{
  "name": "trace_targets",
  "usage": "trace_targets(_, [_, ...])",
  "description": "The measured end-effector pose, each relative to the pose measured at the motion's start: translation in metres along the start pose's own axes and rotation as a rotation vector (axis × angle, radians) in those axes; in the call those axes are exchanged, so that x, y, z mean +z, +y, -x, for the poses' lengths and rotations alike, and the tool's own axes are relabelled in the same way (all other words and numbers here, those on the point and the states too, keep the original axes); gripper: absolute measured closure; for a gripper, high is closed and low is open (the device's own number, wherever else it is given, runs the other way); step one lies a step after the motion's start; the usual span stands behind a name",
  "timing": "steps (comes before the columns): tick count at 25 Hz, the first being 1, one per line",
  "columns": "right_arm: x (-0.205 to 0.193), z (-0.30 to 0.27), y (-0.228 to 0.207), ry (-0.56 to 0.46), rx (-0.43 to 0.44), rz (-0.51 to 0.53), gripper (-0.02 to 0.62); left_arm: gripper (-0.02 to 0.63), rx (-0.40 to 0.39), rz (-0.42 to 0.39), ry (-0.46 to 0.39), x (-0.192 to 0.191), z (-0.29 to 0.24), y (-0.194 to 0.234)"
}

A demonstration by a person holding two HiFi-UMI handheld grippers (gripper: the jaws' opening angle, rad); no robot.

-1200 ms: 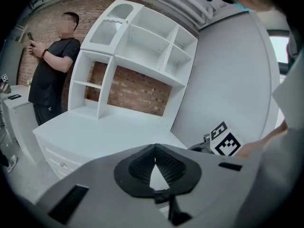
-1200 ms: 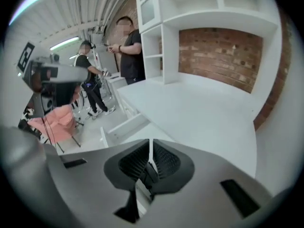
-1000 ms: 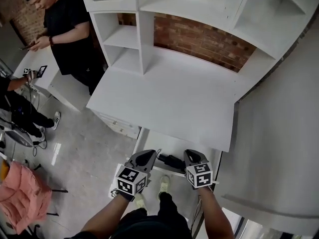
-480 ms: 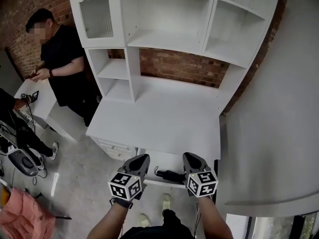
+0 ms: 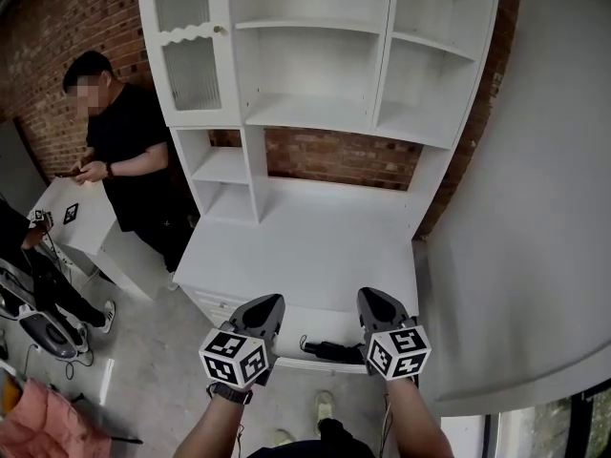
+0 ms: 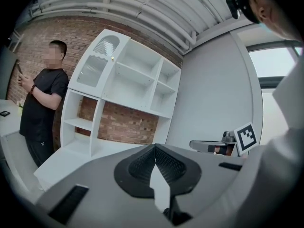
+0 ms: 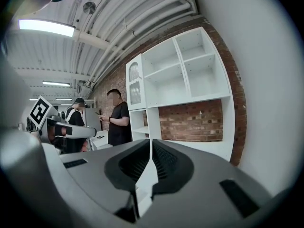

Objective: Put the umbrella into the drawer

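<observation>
A folded black umbrella (image 5: 327, 350) lies in the open white drawer (image 5: 320, 324) under the desk's front edge, seen between my two hands in the head view. My left gripper (image 5: 272, 301) is shut and holds nothing; in its own view the jaws (image 6: 155, 146) meet at the tip and point at the hutch. My right gripper (image 5: 370, 294) is also shut and empty, its jaws (image 7: 151, 141) closed together. Both are held above the drawer, one on each side of the umbrella, and touch nothing.
The white desk top (image 5: 305, 246) is bare, with a tall white hutch of shelves (image 5: 315, 65) behind it against brick. A person in black (image 5: 124, 151) stands left beside a small white table (image 5: 76, 222). A grey wall (image 5: 535, 208) bounds the right.
Both grippers have risen from down at the drawer to a higher, more level pose. The head view has tilted up to show more of the hutch. The umbrella stays in the drawer.
</observation>
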State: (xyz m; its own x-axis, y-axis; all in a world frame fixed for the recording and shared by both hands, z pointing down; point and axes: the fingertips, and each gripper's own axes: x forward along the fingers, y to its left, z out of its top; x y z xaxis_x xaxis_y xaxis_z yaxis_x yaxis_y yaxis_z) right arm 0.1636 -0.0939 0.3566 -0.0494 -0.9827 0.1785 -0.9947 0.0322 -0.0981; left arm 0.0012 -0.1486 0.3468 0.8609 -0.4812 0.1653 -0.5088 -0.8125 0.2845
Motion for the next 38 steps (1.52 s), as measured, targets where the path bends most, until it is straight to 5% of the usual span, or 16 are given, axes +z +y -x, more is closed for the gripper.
trace_targets(15, [0.074, 0.041, 0.027, -0.163, -0.011, 0.037, 0.589, 0.6, 0.031, -0.099, -0.13, 0.069, 0.045, -0.014])
trace_targets(38, [0.084, 0.058, 0.04, -0.181, -0.024, 0.09, 0.591, 0.6, 0.067, -0.133, -0.173, 0.08, 0.071, -0.011])
